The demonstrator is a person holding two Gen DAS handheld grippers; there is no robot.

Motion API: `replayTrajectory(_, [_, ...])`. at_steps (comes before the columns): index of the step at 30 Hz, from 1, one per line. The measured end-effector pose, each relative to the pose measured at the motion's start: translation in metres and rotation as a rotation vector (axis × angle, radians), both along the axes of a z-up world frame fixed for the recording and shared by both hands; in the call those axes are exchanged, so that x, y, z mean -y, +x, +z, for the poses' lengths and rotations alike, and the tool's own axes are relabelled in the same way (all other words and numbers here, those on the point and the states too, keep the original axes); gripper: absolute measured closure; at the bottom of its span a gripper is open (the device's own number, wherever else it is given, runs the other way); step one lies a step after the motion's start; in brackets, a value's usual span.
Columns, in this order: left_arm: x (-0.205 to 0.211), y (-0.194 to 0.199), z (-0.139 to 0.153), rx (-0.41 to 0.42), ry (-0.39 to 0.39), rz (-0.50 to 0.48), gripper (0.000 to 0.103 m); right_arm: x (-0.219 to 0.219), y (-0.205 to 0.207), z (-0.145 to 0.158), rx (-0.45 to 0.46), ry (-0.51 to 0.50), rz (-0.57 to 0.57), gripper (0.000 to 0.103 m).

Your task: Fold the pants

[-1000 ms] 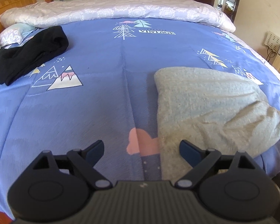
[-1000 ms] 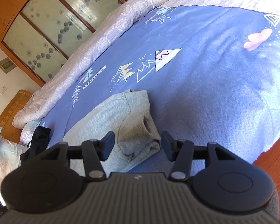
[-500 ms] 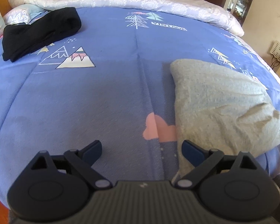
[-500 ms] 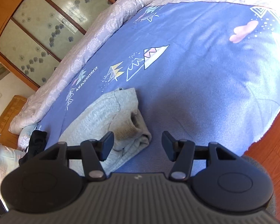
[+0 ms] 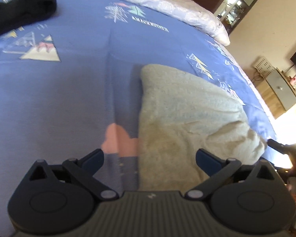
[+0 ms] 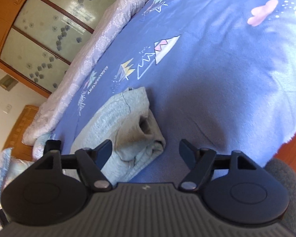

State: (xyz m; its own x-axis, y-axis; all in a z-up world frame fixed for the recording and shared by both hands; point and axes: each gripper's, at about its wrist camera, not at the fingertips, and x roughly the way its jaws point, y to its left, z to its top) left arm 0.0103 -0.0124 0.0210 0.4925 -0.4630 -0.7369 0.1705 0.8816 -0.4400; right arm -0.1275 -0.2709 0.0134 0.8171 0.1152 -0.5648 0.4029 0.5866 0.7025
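Folded light-grey fleece pants (image 5: 187, 118) lie on the blue quilt w/ mountain prints (image 5: 69, 102) covering the bed, near its front edge. Left claw (image 5: 149, 157): jaws wide and opening, the pants' near edge between them, pads not pressing. Right claw (image 6: 145, 151): jaws apart, opening, the pants' ribbed cuff end (image 6: 146, 126) just ahead, untouched. Black garment (image 5: 19, 17) lies well apart, at the far left.
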Motion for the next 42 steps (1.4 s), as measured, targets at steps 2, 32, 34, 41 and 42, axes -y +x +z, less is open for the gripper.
replayTrajectory(2, [0.005,0.007,-0.004,-0.020,-0.010,-0.004,0.000,0.004,0.006,-0.002,0.002,-0.004,0.005,0.024])
replayTrajectory(32, [0.045,0.040,-0.003,0.053,-0.077,-0.034,0.081,-0.066,0.060,0.005,0.146,-0.084,0.299,0.070])
replayTrajectory(34, [0.035,0.036,0.005,0.074,-0.119,-0.026,0.083,-0.071,0.059,0.019,0.203,-0.069,0.318,0.070])
replayTrajectory(41, [-0.022,0.000,0.050,0.254,-0.179,0.055,0.083,-0.100,0.056,0.066,0.391,-0.069,0.431,0.070])
replayTrajectory(42, [-0.031,-0.006,0.055,0.283,-0.166,0.071,0.083,-0.104,0.055,0.068,0.412,-0.072,0.448,0.070])
